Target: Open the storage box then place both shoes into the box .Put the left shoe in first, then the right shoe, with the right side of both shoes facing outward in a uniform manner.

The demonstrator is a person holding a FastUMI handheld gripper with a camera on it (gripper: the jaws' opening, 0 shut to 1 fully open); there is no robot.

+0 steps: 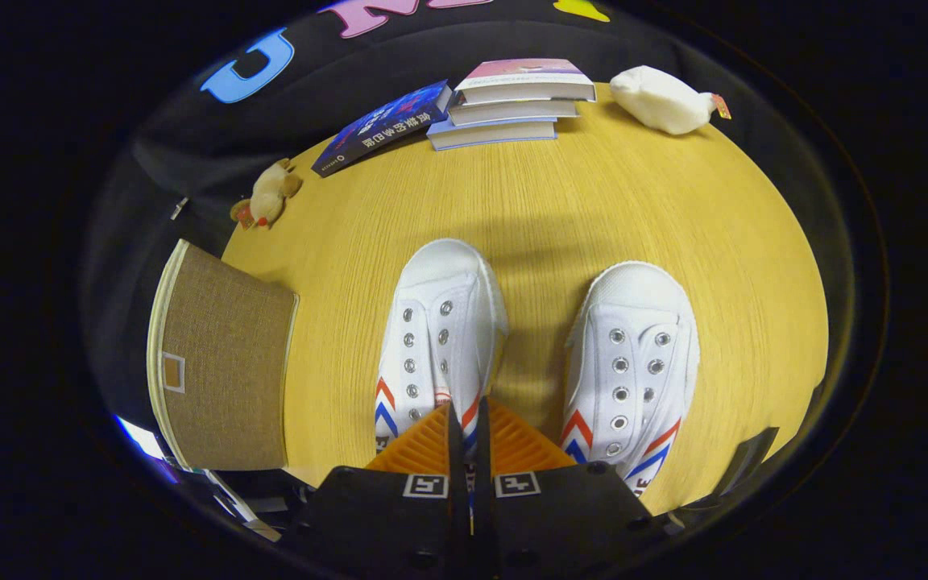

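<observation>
At the bottom centre, the gripper (468,423) has its fingers pressed nearly together, pinching the inner heel edge of the left white canvas shoe (438,330). The right white canvas shoe (631,354) stands just beside it at lower right, toes pointing away, on the yellow wooden table (593,209). The brown fabric storage box (218,362) sits at the left. Farther off, a small plush toy (267,197) lies upper left, with a dark blue book (379,127), a stack of books (512,101) and a white plush toy (661,101) along the top.
</observation>
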